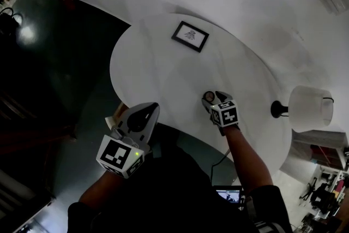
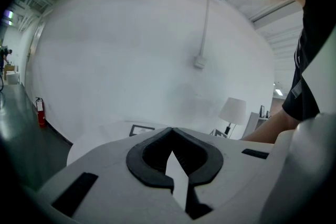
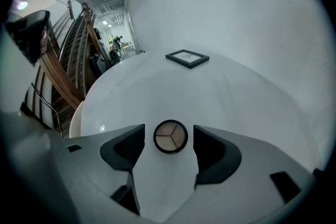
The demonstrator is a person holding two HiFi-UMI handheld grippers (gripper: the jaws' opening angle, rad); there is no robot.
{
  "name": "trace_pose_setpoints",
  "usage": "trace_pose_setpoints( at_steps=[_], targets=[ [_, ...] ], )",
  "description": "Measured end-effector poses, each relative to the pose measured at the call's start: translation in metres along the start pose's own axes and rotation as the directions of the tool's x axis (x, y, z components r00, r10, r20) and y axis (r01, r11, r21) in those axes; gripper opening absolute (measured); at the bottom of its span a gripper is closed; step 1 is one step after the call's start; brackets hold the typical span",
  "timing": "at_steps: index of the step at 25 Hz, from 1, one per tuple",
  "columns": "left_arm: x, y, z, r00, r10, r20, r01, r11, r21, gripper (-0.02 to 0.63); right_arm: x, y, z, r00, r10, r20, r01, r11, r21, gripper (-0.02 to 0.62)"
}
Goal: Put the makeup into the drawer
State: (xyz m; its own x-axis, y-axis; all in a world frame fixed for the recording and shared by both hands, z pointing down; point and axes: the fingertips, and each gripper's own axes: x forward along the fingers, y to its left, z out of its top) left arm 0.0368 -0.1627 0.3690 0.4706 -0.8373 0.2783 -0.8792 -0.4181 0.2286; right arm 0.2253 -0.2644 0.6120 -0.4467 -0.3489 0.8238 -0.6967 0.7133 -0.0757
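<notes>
Overhead, left gripper (image 1: 143, 116) hangs off the table (image 1: 163, 65) edge, right gripper (image 1: 215, 100) over the top; left gripper view, jaws pressed together, empty; right gripper view, jaws spread, makeup compact (image 3: 170, 136) lying between them, touching neither.

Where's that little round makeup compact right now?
In the right gripper view, the makeup compact lies on the white table, between the right gripper's open jaws, untouched by them. The picture frame sits farther back.
</notes>
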Motion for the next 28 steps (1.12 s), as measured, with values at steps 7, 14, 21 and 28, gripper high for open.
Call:
trace_pose_setpoints(
  at_steps=[7, 14, 21, 28],
  targets=[
    [-0.002, 0.002, -0.007, 0.999, 0.053, -0.009, -0.054, 0.998, -0.023, 0.010, 0.012, -0.001, -0.005, 0.999, 0.013, -0.042, -0.014, 0.999, -0.041, 0.244],
    [-0.008, 0.001, -0.008, 0.995, 0.098, -0.001, -0.098, 0.995, -0.025, 0.011, 0.014, -0.005, -0.008, 0.999, -0.005, -0.054, 0.000, 0.996, -0.085, 0.242],
    [-0.031, -0.002, -0.001, 0.995, 0.091, 0.028, -0.091, 0.996, -0.005, 0.010, 0.012, 0.005, -0.007, 0.996, -0.030, -0.082, 0.019, 0.992, -0.123, 0.222],
    [-0.083, 0.032, 0.001, 0.992, 0.121, 0.044, -0.122, 0.993, 0.006, 0.011, -0.009, 0.038, 0.019, 0.999, -0.042, -0.022, 0.039, 0.993, -0.110, 0.221]
  ],
)
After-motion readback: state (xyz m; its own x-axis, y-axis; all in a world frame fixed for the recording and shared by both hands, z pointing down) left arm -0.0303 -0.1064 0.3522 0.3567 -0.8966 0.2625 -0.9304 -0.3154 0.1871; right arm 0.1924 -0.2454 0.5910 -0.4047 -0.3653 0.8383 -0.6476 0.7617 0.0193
